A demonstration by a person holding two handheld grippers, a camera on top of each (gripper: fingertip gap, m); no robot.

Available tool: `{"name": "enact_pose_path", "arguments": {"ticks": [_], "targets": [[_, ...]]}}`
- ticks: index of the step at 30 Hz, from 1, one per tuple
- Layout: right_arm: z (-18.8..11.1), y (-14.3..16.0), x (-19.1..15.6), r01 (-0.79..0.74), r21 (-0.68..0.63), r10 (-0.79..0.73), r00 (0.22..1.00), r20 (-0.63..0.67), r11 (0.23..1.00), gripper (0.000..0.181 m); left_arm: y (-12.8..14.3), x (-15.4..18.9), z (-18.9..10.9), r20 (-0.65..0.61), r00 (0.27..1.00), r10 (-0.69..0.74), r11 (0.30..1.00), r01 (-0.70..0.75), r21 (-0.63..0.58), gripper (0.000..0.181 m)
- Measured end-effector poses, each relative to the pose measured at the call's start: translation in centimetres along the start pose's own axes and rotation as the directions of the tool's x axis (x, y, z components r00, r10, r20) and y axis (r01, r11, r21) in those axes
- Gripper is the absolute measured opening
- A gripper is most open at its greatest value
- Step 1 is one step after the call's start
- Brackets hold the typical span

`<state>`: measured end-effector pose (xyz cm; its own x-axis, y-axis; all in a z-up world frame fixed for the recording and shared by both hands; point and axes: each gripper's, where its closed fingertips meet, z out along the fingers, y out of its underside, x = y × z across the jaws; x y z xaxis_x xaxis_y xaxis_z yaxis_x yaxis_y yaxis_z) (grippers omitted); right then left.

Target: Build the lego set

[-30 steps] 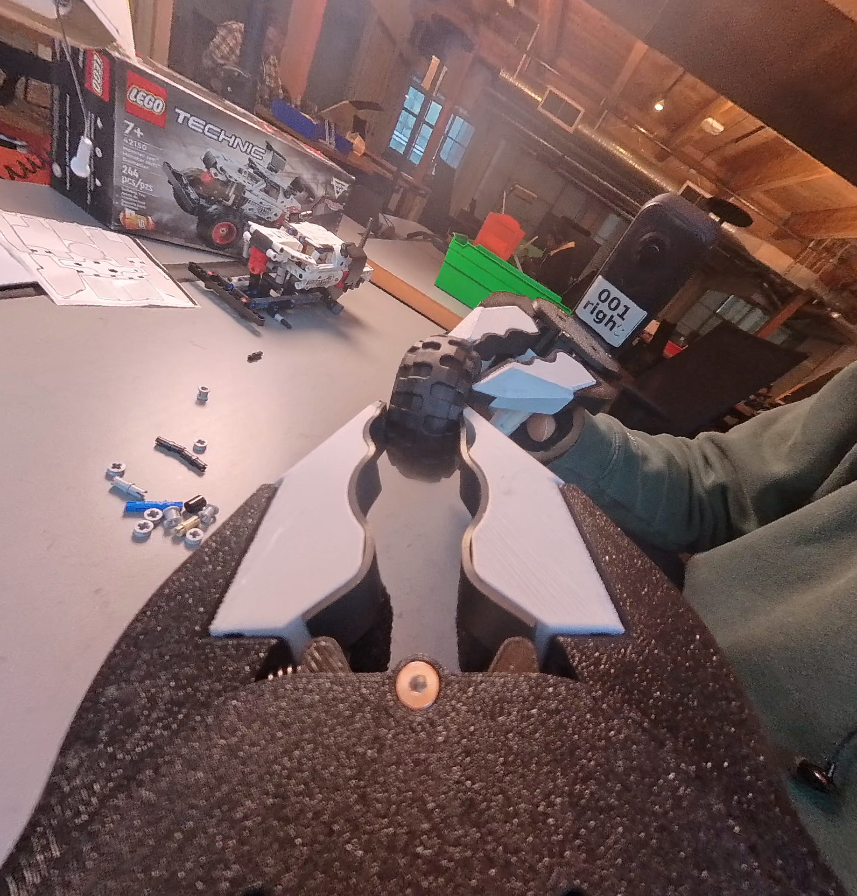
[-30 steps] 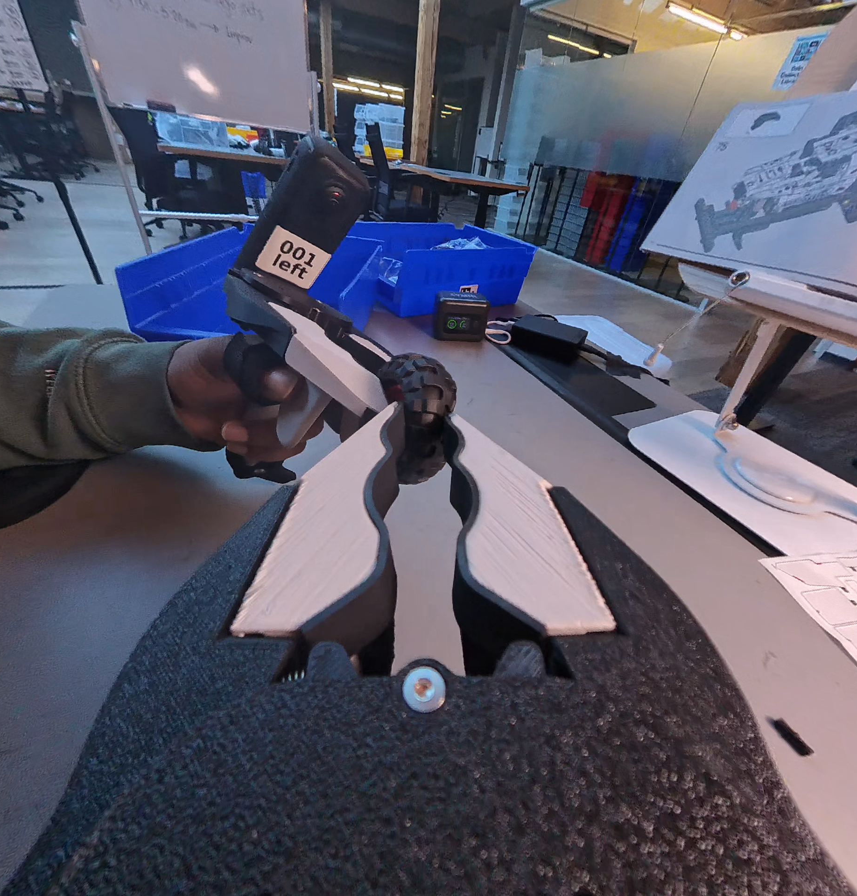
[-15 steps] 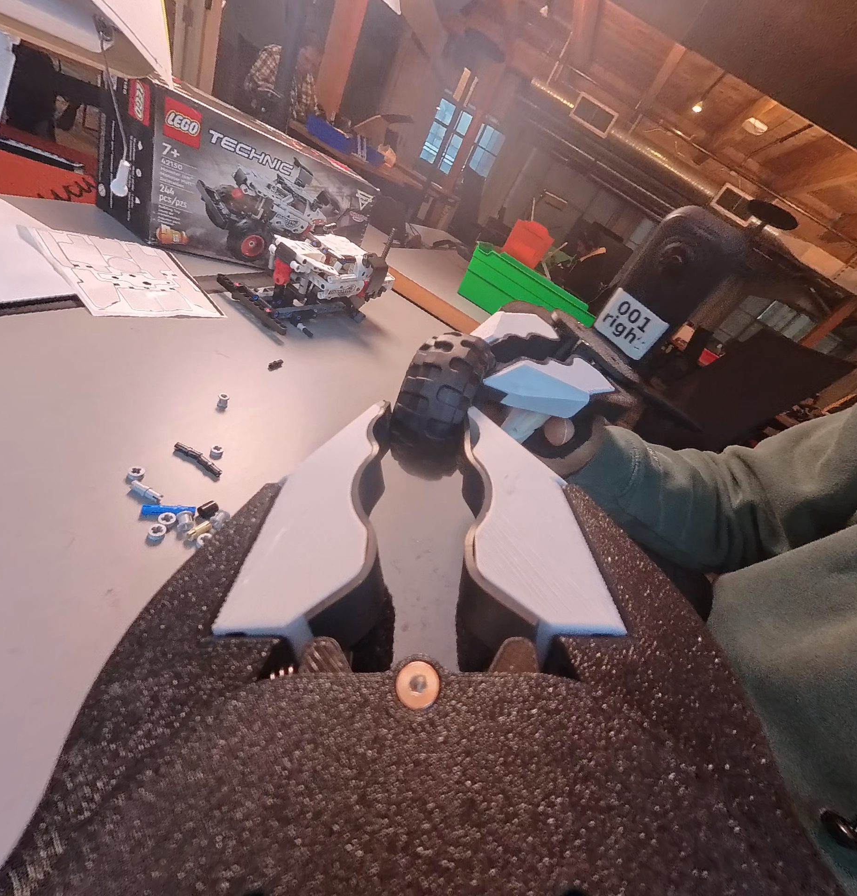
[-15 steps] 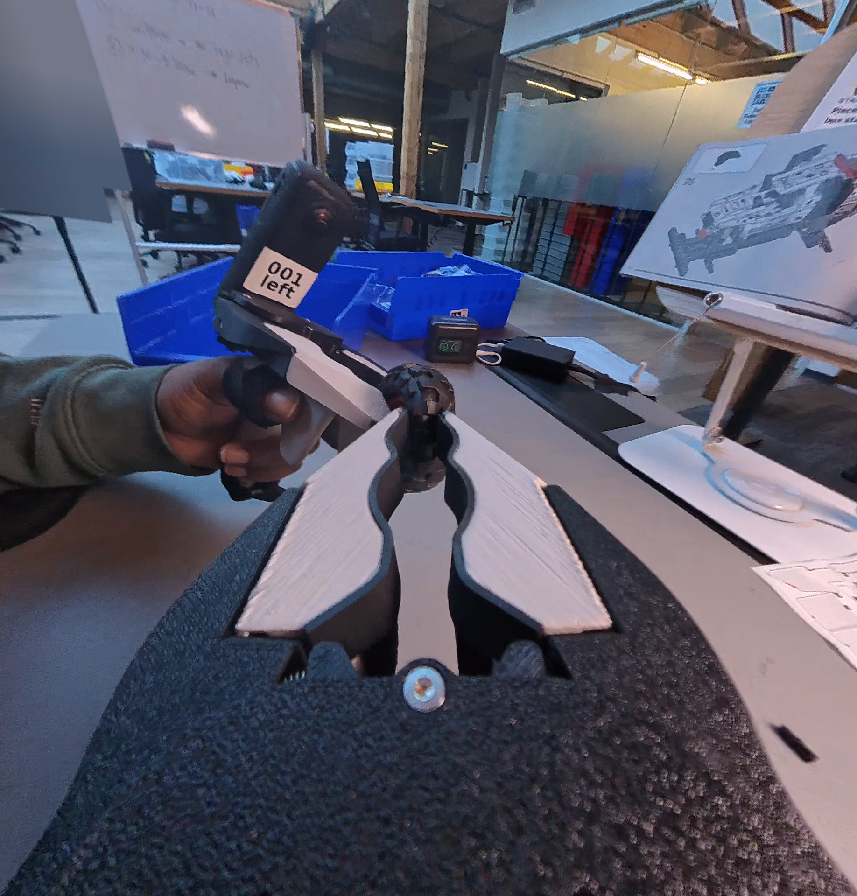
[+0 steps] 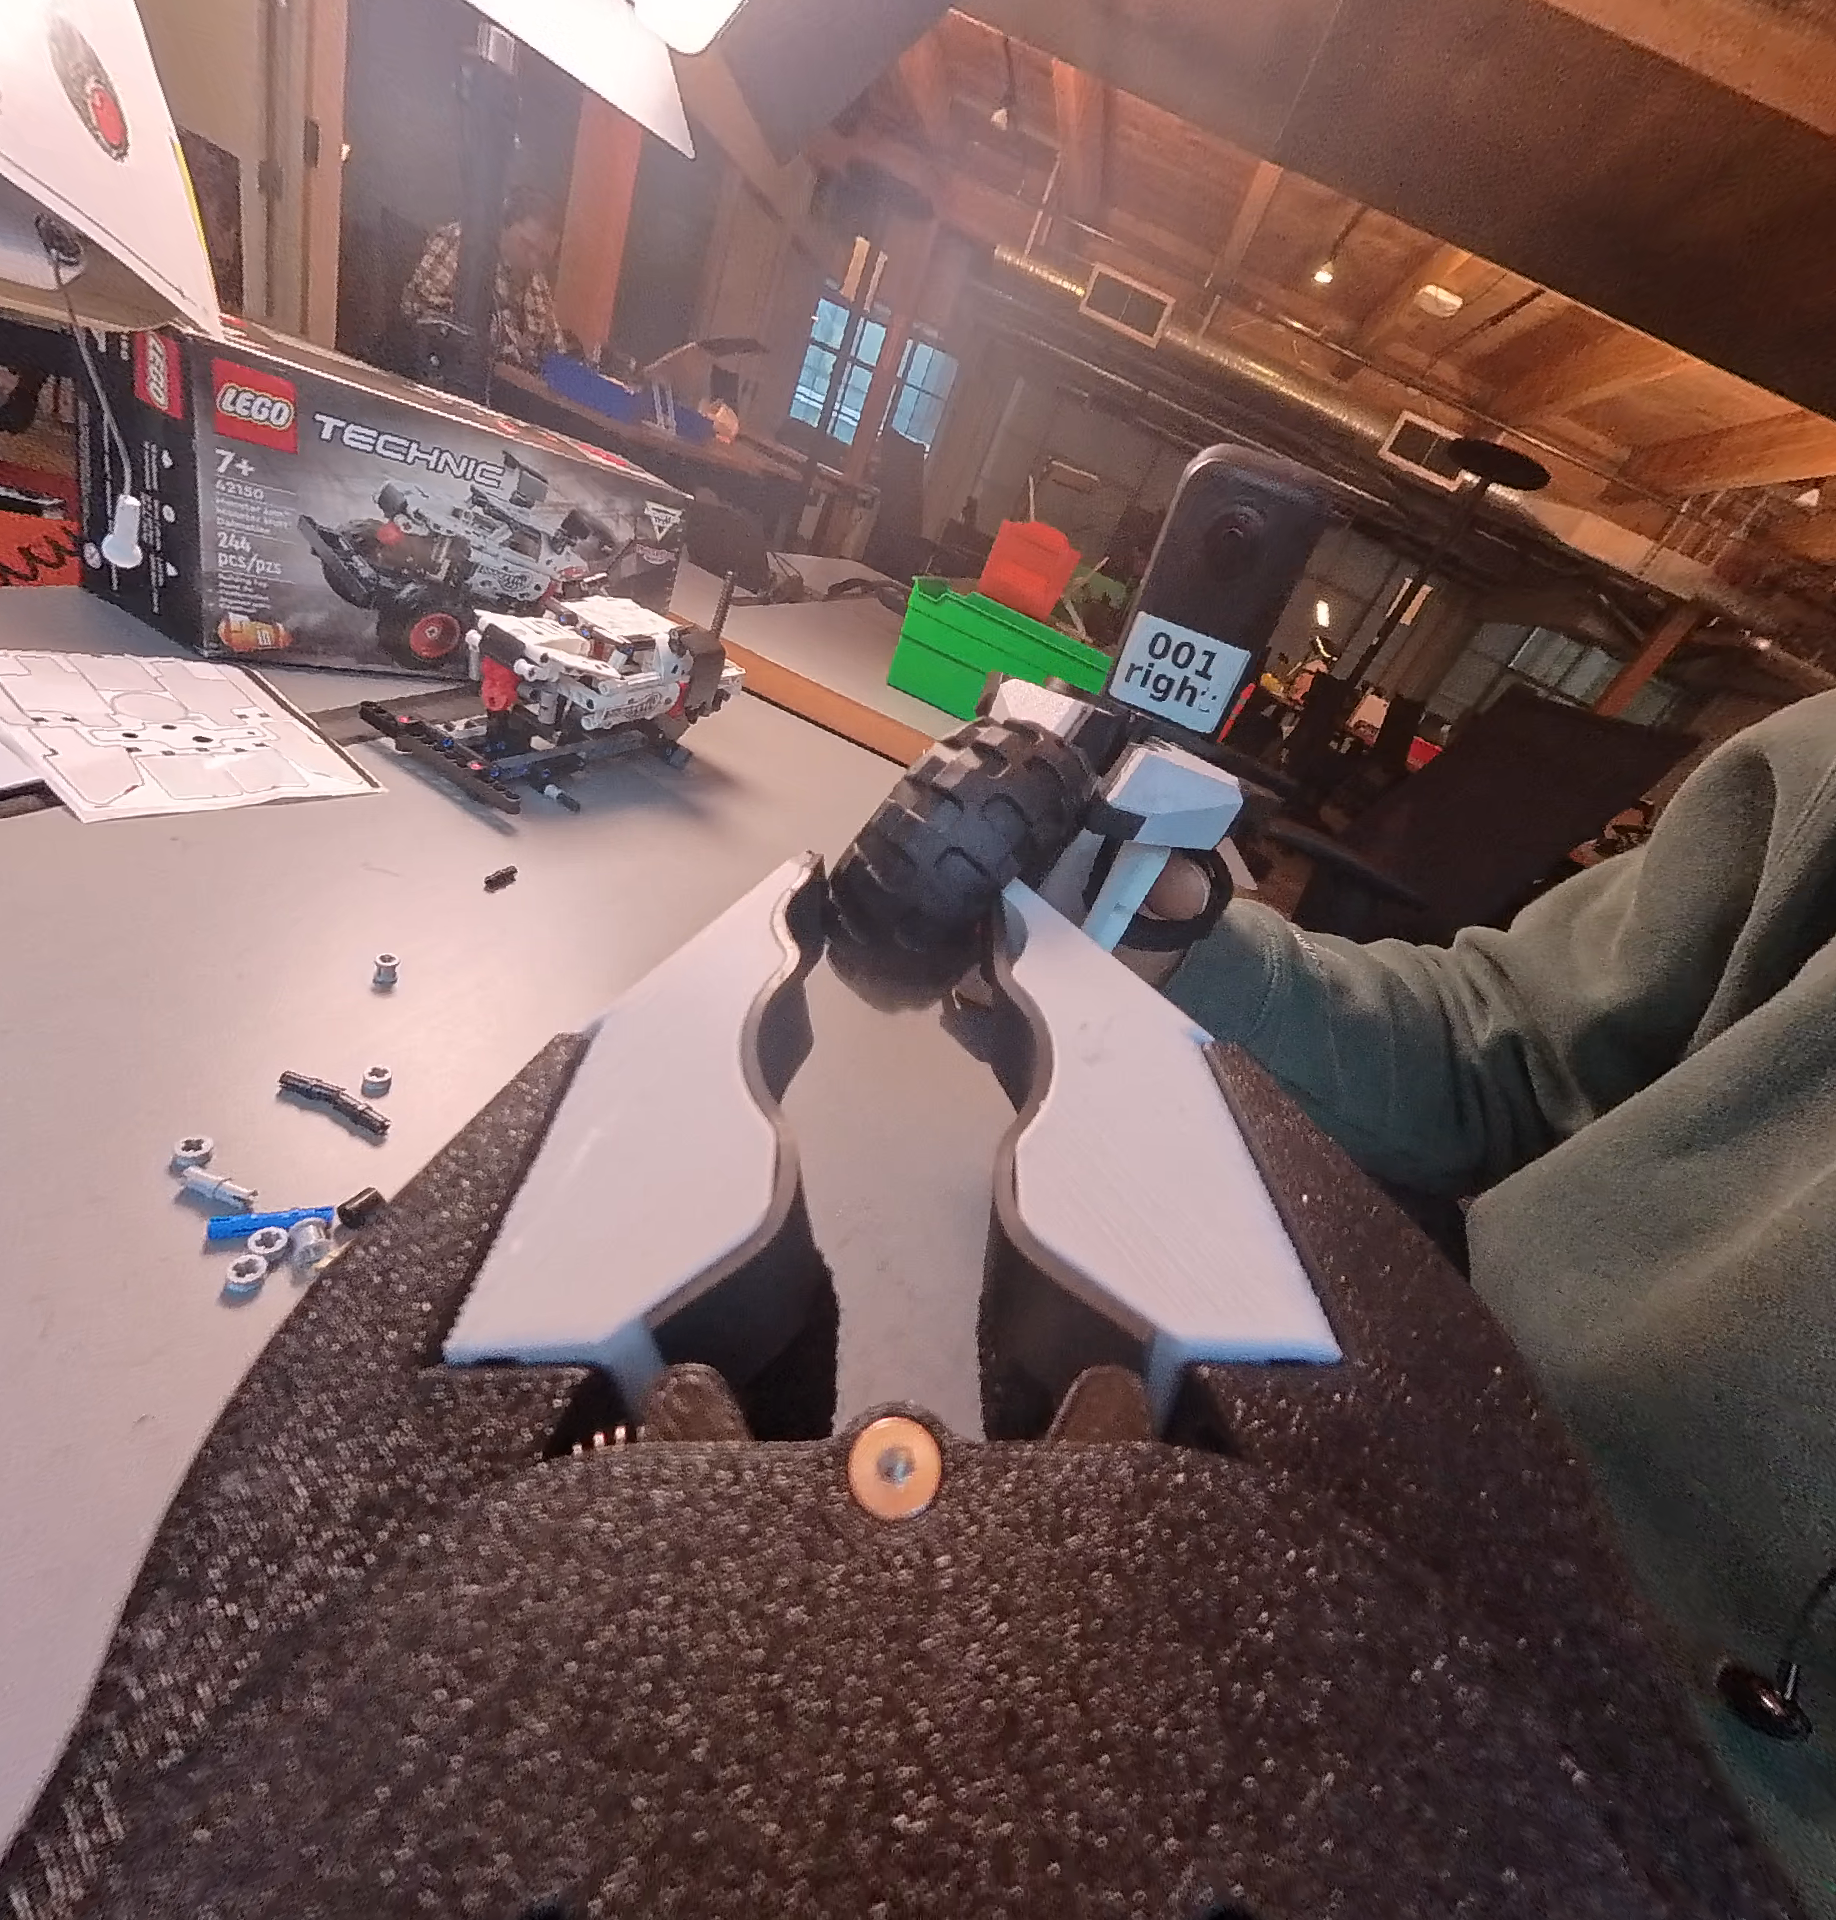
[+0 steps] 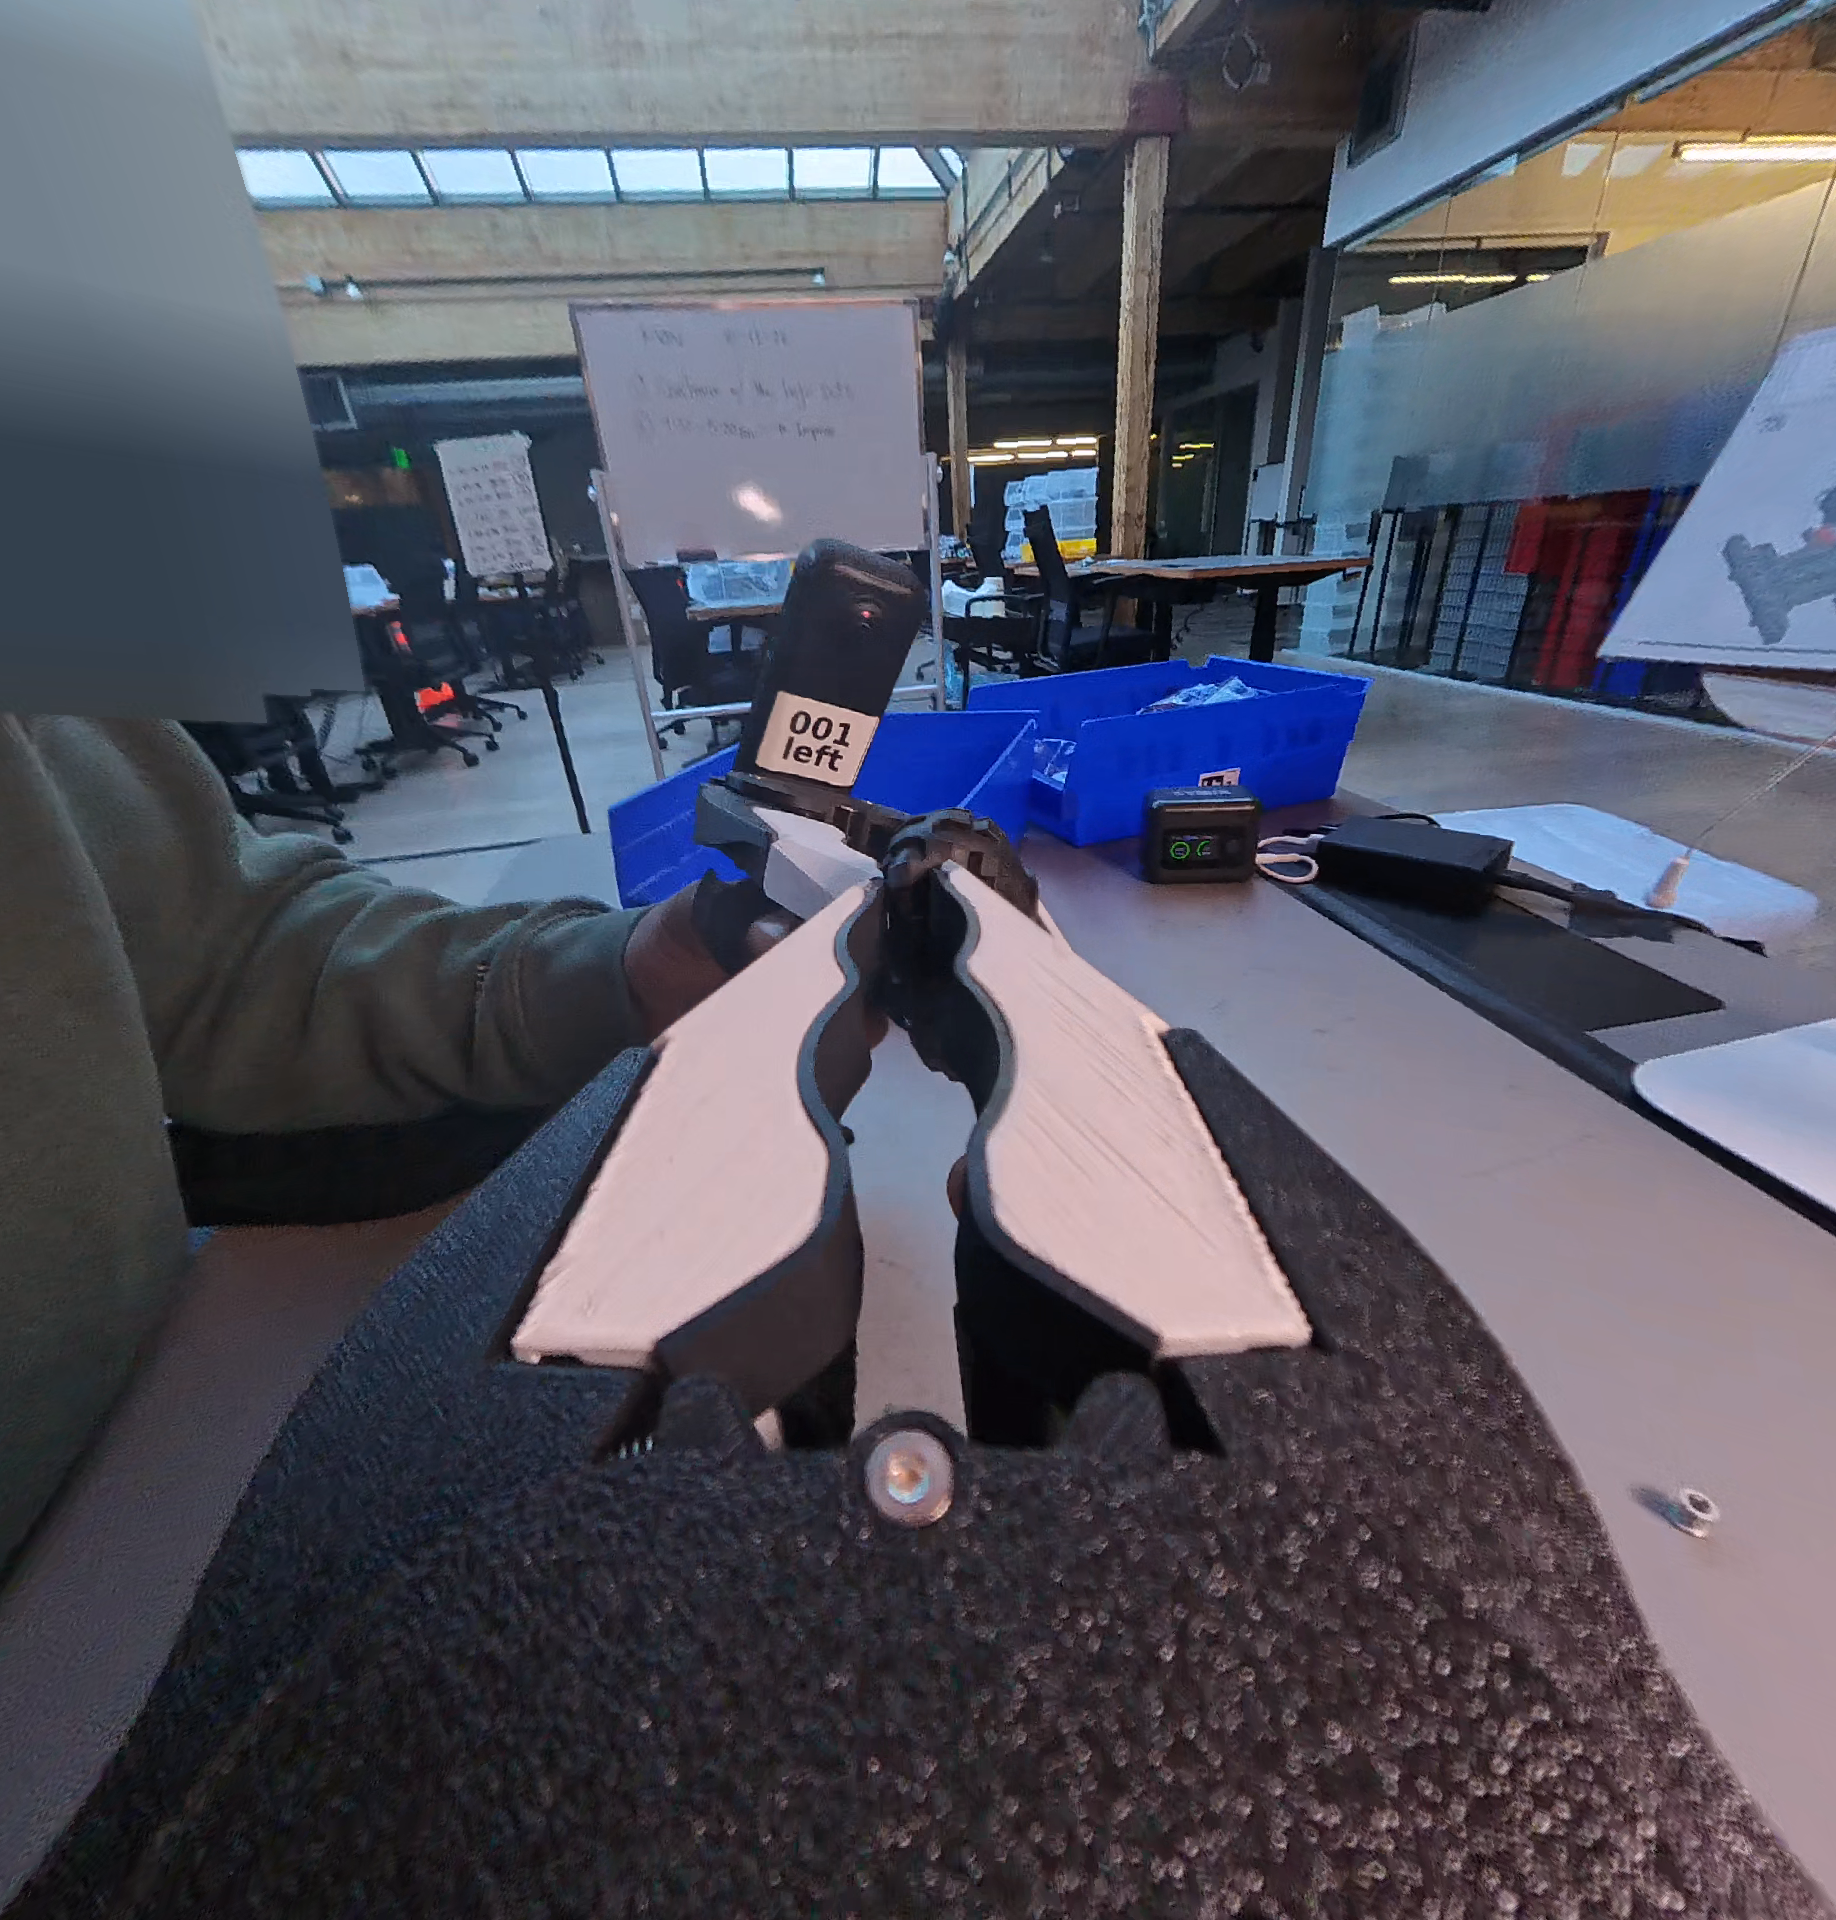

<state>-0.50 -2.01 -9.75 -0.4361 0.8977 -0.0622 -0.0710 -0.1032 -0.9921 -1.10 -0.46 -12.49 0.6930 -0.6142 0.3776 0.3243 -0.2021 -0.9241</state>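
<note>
A black knobbly tyre (image 5: 955, 842) is held in the air above the grey table (image 5: 166, 987), between both grippers. My left gripper (image 5: 903, 914) is shut on the tyre at its fingertips. My right gripper (image 6: 909, 899) is shut on the same tyre (image 6: 945, 842), which stands edge-on between its fingers. The right gripper also shows in the left wrist view (image 5: 1153, 800), meeting the tyre from the far side. The left gripper also shows in the right wrist view (image 6: 789, 852). The partly built white and black truck (image 5: 592, 675) stands on the table at the back left.
The set's box (image 5: 374, 520) and a sticker sheet (image 5: 166, 727) lie behind the truck. Small loose pins and bushes (image 5: 270, 1216) lie at the left. A green bin (image 5: 987, 644), blue bins (image 6: 1184, 748), a black charger (image 6: 1413, 862) and the instruction booklet on its stand (image 6: 1766, 540) ring the table. My left and right fingertips are right by each other.
Both grippers have risen and tilted up with the tyre between them. In the right wrist view the tyre has turned edge-on and the right fingers have drawn closer together.
</note>
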Motion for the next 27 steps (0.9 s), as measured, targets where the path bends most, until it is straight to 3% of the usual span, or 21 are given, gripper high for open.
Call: {"name": "enact_pose_path", "arguments": {"ticks": [4,6,9,11,12,14,15,16,22,27], "targets": [[-0.2,0.4,0.0,0.119,-0.065,-0.121,0.992,-0.027,0.991,0.006,0.3,-0.1,0.1,0.019,0.999,0.036,0.999,-0.036,-0.008,0.027],[-0.2,0.2,0.3,0.14,-0.057,-0.143,0.989,-0.048,0.989,0.01,0.2,-0.1,0.0,0.028,0.994,0.11,0.994,-0.11,-0.002,0.027],[-0.4,0.1,0.2,0.129,-0.039,-0.131,0.991,-0.036,0.991,0.002,1.0,-1.0,-0.3,0.104,0.956,0.274,0.96,-0.265,-0.091,0.027],[-0.4,0.8,0.4,0.096,-0.076,-0.097,0.995,-0.017,0.992,0.041,0.7,0.3,-0.2,0.068,0.933,0.354,0.934,-0.348,-0.081,0.027],[-0.3,1.4,0.3,0.063,-0.105,-0.062,0.998,0.011,0.993,0.051,0.8,0.6,0.0,0.064,0.913,0.404,0.913,-0.397,-0.098,0.027],[-0.3,1.8,-0.7,0.046,-0.118,-0.037,0.996,0.079,0.992,0.044,1.3,1.0,0.1,0.054,0.876,0.48,0.873,-0.471,-0.128,0.027],[-0.3,1.8,-0.9,0.069,-0.118,-0.061,0.995,0.073,0.991,0.031,1.4,1.3,0.1,0.039,0.871,0.49,0.867,-0.482,-0.126,0.027],[-0.3,1.7,-0.9,0.106,-0.116,-0.099,0.993,0.06,0.988,0.028,1.3,1.3,0.1,0.04,0.869,0.493,0.865,-0.485,-0.129,0.027],[0.0,1.4,-0.3,0.21,-0.167,-0.218,0.976,-0.026,0.963,0.025,0.9,0.6,0.0,0.074,0.909,0.411,0.907,-0.401,-0.127,0.028],[0.7,0.0,-0.3,0.382,-0.172,-0.407,0.901,-0.148,0.908,0.023,-0.4,0.4,-0.3,0.119,0.939,0.322,0.946,-0.315,-0.074,0.029]]}}
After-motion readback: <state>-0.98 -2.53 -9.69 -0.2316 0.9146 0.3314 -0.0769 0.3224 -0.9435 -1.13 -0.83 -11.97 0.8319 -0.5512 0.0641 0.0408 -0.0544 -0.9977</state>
